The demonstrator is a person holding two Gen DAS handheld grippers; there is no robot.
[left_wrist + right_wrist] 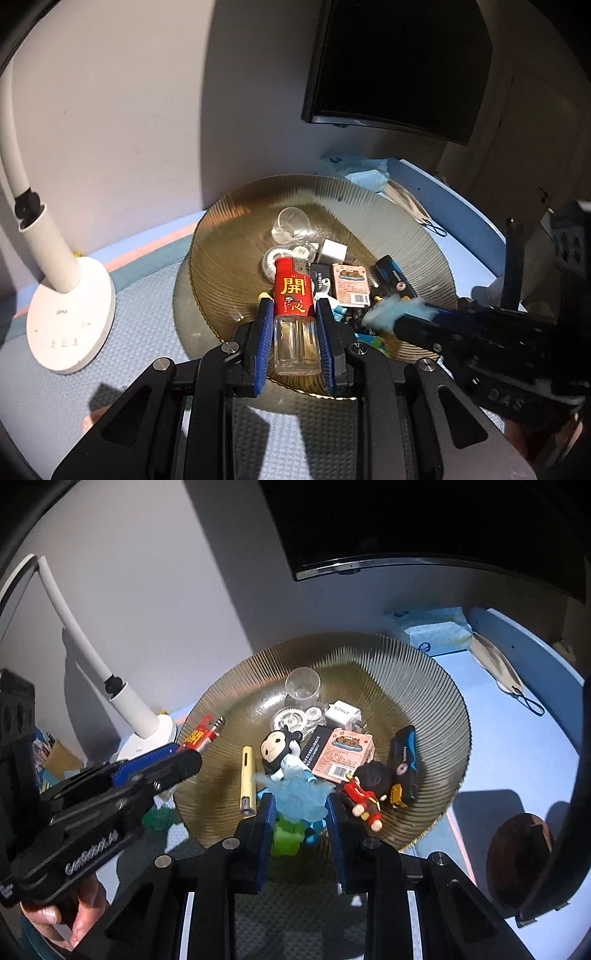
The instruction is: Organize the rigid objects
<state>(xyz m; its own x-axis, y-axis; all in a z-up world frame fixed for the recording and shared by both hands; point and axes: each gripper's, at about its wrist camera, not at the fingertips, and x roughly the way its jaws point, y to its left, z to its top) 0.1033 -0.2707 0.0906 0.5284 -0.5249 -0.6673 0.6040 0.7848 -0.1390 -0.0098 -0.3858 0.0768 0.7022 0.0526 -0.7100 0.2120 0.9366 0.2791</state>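
While the left gripper (294,332) squeezes a lighter (294,314) between its two blue pads, the lighter points straight ahead, away from the camera, with its long side running along the fingers. Its near end is clear plastic you can see through, and its far end has a red wrapper with yellow signs on it. It hangs over the near edge of a big round plate (229,236), which is brownish glass with many thin ridges going out to the rim. The right gripper (300,805) has its jaws closed on a small light blue frilly thing (301,794), soft-looking and see-through, held over the near side of the same plate. In the plate lie a clear little cup (302,686) tipped on its side, a white square charger (341,712), a pink box (341,757) with a picture on it, a black and blue flat case (404,760), a yellow pen (246,779), a black-haired doll (280,749) in white, and a red doll (364,794) with a dark round head. A white lamp (70,314) with a round foot stands just left of the plate on the bumpy blue mat (147,295). The two grippers are close together over the plate's near rim.
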